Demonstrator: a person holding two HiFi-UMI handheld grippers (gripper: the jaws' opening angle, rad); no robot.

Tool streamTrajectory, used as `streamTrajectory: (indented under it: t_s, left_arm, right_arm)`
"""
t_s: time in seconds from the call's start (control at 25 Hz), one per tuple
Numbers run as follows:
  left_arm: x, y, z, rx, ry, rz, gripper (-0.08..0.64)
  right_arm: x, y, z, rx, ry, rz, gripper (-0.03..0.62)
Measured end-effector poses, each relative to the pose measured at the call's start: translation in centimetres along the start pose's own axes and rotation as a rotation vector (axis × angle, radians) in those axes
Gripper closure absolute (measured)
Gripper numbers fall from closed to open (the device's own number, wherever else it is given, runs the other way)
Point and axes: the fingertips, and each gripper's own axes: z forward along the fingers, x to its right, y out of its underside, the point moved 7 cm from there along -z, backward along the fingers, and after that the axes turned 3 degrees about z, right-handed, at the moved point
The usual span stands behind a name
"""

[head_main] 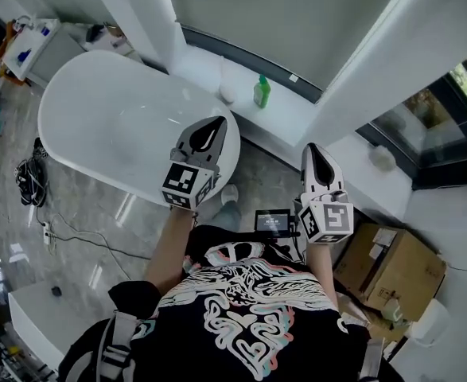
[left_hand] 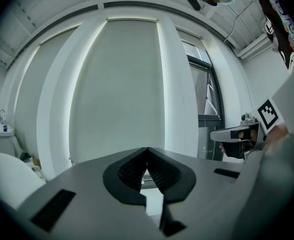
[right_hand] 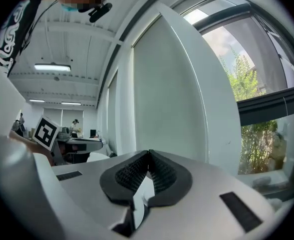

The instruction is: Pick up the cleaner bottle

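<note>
The cleaner bottle (head_main: 262, 91) is green with a pale cap and stands upright on the white window ledge (head_main: 297, 118) behind the bathtub. My left gripper (head_main: 215, 122) is held over the tub's near end, short of the bottle and to its left, jaws shut and empty. My right gripper (head_main: 310, 149) hovers to the right of the bottle, also short of the ledge, shut with nothing in it. In the left gripper view the left gripper (left_hand: 147, 150) faces a drawn white blind; the right gripper (right_hand: 149, 154) faces the same blind beside a window. The bottle shows in neither gripper view.
A white oval bathtub (head_main: 82, 118) fills the left. A pale rounded object (head_main: 227, 94) sits on the ledge beside the bottle. Cardboard boxes (head_main: 396, 273) lie on the floor at the right, cables (head_main: 33, 177) at the left. White pillars (head_main: 142, 10) frame the window.
</note>
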Motion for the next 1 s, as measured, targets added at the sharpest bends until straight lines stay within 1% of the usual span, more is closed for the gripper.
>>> streamTrajectory:
  t_s: [0.2,0.48,0.64,0.76,1.0]
  left_arm:
    - [-5.1,-0.1,4.2,-0.012,0.020,-0.011,0.545]
    - [-10.8,0.2,9.0,-0.021,0.038,-0.030,0.545]
    - [-13.0,0.9,10.5,-0.032,0.048,-0.058,0.545]
    - [-14.5,1.4,11.8,-0.031,0.050,-0.064,0.545]
    - [-15.3,1.7,13.3,-0.035,0.077,-0.059,0.545]
  right_arm:
    - [0.7,-0.8,6.3,-0.018,0.026,0.000,0.565]
    - [1.5,-1.1,12.9,-0.047,0.050,-0.007,0.565]
    - [1.7,-0.9,15.4,-0.065,0.064,-0.007,0.565]
    - [1.7,-0.6,17.1,-0.068,0.065,-0.007,0.565]
    - [2.0,-0.3,17.7,-0.071,0.095,0.005,0.565]
